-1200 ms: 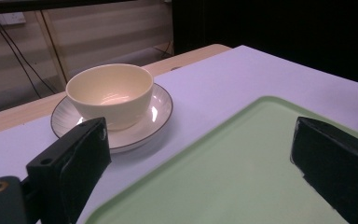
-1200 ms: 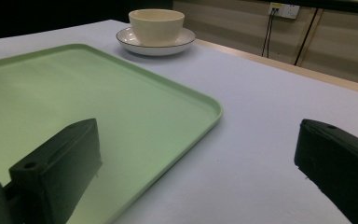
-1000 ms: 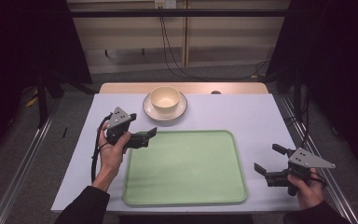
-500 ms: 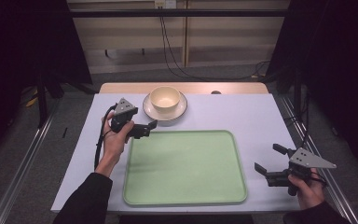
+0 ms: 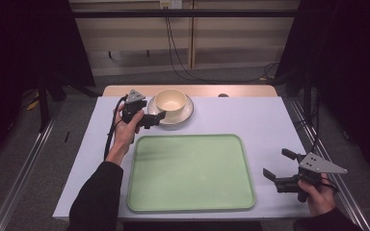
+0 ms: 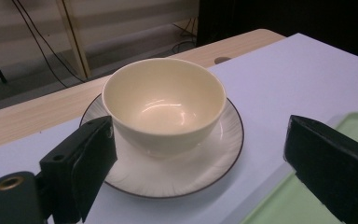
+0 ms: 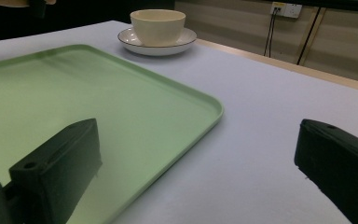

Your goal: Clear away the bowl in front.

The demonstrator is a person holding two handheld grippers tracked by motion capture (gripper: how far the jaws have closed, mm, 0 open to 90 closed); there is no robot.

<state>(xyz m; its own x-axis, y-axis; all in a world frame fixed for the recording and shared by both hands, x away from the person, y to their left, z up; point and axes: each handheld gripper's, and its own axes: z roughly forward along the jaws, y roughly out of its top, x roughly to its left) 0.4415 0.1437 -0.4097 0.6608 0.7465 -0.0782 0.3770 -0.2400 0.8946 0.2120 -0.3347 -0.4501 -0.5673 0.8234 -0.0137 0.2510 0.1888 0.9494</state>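
— Cream-coloured bowl point(image 6: 164, 103), is that what the left gripper point(image 5: 158, 116) is pointed at?

— Yes. The bowl stands upright on a white saucer point(image 6: 214, 158) with a dark rim, straight ahead of that gripper. Seen along the jaws, they stand wide apart with nothing between them: one jaw overlaps the near edge of the saucer beside the bowl's wall, though whether it touches I cannot tell, and the other hangs off to the far side, over the corner of the green tray point(image 6: 307, 205).

— And from above?

— The left hand point(image 5: 125, 130) holds the gripper just beside the saucer, jaws aimed at the bowl, its cable trailing back along the forearm.

— What about the right gripper point(image 5: 279, 166)?

— It sits in the right hand point(image 5: 318, 195) well apart from the bowl, by the tray's near right corner on the pale lilac tabletop point(image 5: 270, 120). Its jaws are spread as well, holding nothing. Along them, the tray's bare surface lies under one jaw, plain tabletop under the other, and the bowl on its saucer stands far ahead, beyond the tray's far edge.
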